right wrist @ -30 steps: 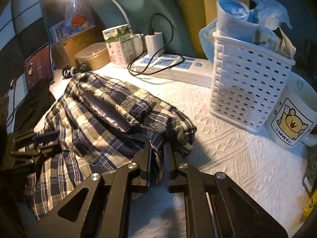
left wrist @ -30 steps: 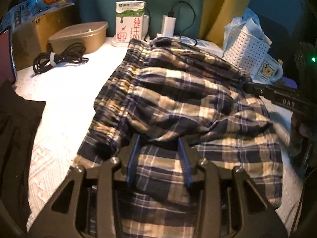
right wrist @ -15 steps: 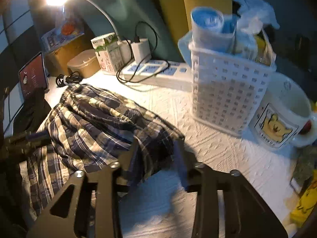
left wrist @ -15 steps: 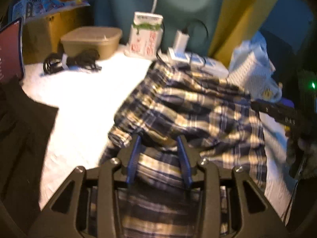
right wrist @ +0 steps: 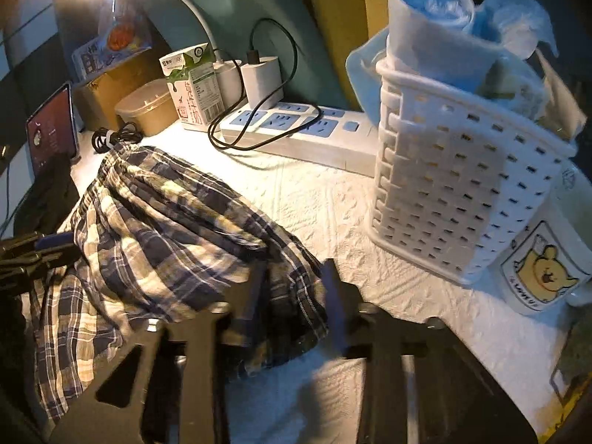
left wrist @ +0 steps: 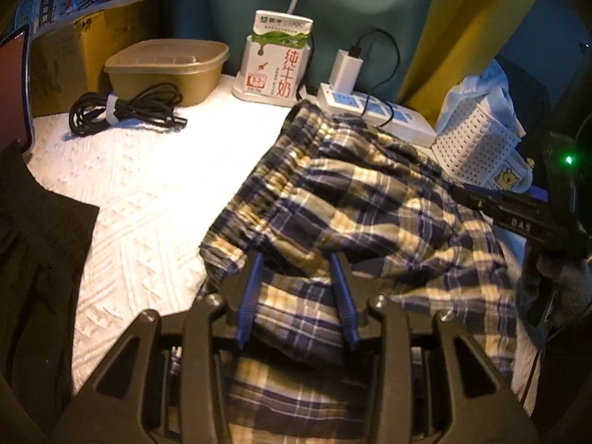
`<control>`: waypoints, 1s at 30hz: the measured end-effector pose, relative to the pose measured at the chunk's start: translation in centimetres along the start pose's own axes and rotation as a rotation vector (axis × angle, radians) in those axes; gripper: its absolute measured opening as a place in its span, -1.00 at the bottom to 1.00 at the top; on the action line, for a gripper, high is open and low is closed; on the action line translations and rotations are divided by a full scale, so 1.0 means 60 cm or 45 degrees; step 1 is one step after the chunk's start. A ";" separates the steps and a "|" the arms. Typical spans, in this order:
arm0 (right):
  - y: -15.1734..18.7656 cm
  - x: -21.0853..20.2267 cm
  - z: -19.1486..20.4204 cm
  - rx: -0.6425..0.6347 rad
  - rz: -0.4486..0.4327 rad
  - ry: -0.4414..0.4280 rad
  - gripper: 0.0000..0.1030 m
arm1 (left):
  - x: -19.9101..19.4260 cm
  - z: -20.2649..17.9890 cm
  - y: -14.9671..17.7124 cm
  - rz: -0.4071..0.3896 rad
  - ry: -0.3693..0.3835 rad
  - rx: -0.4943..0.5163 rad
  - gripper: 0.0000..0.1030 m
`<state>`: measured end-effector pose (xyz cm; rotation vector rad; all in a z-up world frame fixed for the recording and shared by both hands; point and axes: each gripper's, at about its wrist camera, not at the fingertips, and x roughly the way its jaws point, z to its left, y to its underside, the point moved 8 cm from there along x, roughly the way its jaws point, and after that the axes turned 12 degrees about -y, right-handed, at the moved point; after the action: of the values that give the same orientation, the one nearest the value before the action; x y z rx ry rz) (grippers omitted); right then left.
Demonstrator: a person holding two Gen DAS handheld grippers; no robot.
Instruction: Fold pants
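The blue and yellow plaid pants (left wrist: 370, 192) lie bunched on the white textured cover (left wrist: 155, 192), waistband toward the back. My left gripper (left wrist: 296, 288) sits at their near edge, its blue pads (left wrist: 249, 296) shut on a thick fold of the cloth. In the right wrist view the pants (right wrist: 166, 229) fill the left half. My right gripper (right wrist: 294, 288) straddles their right edge; its jaws are closing with the hem between them, and the pads do not press on it. From the left wrist view the right gripper (left wrist: 458, 194) reaches in from the right.
Along the back stand a milk carton (left wrist: 277, 63), a power strip (right wrist: 296, 129) with chargers, a tan food box (left wrist: 166, 66) and a coiled black cable (left wrist: 125, 111). A white basket (right wrist: 455, 185) and a bear mug (right wrist: 540, 270) stand right. Dark cloth (left wrist: 33, 259) lies left.
My right gripper let go of the pants' right edge, opened wide, and now narrows again around that hem. The left gripper kept its fold and shifted a little.
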<state>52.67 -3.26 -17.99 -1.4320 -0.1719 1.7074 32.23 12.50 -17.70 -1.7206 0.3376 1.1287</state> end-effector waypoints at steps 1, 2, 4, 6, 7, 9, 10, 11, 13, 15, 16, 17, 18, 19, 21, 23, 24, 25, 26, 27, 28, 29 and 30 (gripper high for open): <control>-0.001 0.001 -0.002 0.003 0.000 -0.004 -0.54 | 0.001 0.000 0.003 0.001 0.001 0.004 -0.24; -0.003 0.003 -0.004 0.010 -0.001 -0.006 -0.55 | 0.002 -0.001 0.005 0.003 0.002 0.008 -0.24; -0.005 0.008 -0.014 0.044 -0.004 -0.010 -0.56 | 0.004 -0.001 0.011 0.015 0.006 0.009 -0.24; -0.008 0.012 -0.025 0.109 -0.015 -0.034 -0.55 | 0.005 0.000 0.015 0.024 0.010 0.012 -0.24; -0.008 0.012 -0.032 0.146 -0.027 -0.040 -0.55 | 0.004 0.000 0.015 0.032 0.015 0.012 -0.24; -0.008 0.008 -0.035 0.186 -0.042 -0.043 -0.51 | -0.005 0.006 0.009 0.061 0.055 -0.012 -0.24; -0.008 0.003 -0.031 0.182 -0.044 -0.024 -0.44 | -0.014 0.009 0.004 0.057 0.076 -0.014 -0.24; -0.008 -0.007 -0.026 0.168 -0.047 0.008 -0.39 | -0.023 0.012 -0.002 0.042 0.088 -0.006 -0.24; -0.008 -0.029 -0.013 0.146 -0.070 0.064 -0.20 | -0.047 0.019 -0.021 -0.016 0.098 0.025 -0.24; -0.006 -0.053 0.001 0.142 -0.099 0.105 -0.08 | -0.058 0.023 -0.046 -0.074 0.105 0.087 -0.24; -0.003 -0.062 0.007 0.143 -0.110 0.110 -0.04 | -0.059 0.019 -0.062 -0.098 0.134 0.124 -0.23; -0.001 -0.068 0.011 0.146 -0.119 0.111 -0.03 | -0.057 0.017 -0.070 -0.107 0.142 0.147 -0.23; 0.003 -0.074 0.017 0.154 -0.127 0.113 0.00 | -0.050 0.008 -0.084 -0.118 0.153 0.197 -0.23; 0.007 -0.079 0.022 0.166 -0.132 0.112 0.01 | -0.044 -0.002 -0.094 -0.124 0.174 0.239 -0.23; 0.016 -0.082 0.025 0.185 -0.136 0.119 0.02 | -0.020 -0.027 -0.116 -0.122 0.220 0.340 -0.23; 0.027 -0.080 0.023 0.219 -0.127 0.130 0.02 | 0.009 -0.049 -0.130 -0.088 0.238 0.422 -0.23; 0.033 -0.079 0.021 0.240 -0.120 0.135 0.02 | 0.026 -0.062 -0.135 -0.076 0.237 0.484 -0.23; 0.040 -0.079 0.020 0.263 -0.116 0.136 0.02 | 0.041 -0.069 -0.141 -0.080 0.209 0.532 -0.23; 0.044 -0.080 0.020 0.277 -0.116 0.133 0.02 | 0.049 -0.071 -0.142 -0.077 0.194 0.556 -0.23; 0.049 -0.080 0.023 0.294 -0.118 0.125 0.02 | 0.061 -0.074 -0.146 -0.069 0.191 0.589 -0.23; 0.053 -0.081 0.025 0.299 -0.119 0.118 0.02 | 0.069 -0.076 -0.150 -0.079 0.202 0.607 -0.23; 0.057 -0.079 0.030 0.305 -0.118 0.111 0.02 | 0.074 -0.075 -0.152 -0.087 0.203 0.616 -0.23; 0.058 -0.076 0.034 0.304 -0.115 0.111 0.02 | 0.087 -0.074 -0.156 -0.089 0.194 0.626 -0.25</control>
<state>48.87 -7.66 -16.08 -1.2985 0.0152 1.5331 43.57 14.37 -16.18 -1.3691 0.5921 0.7829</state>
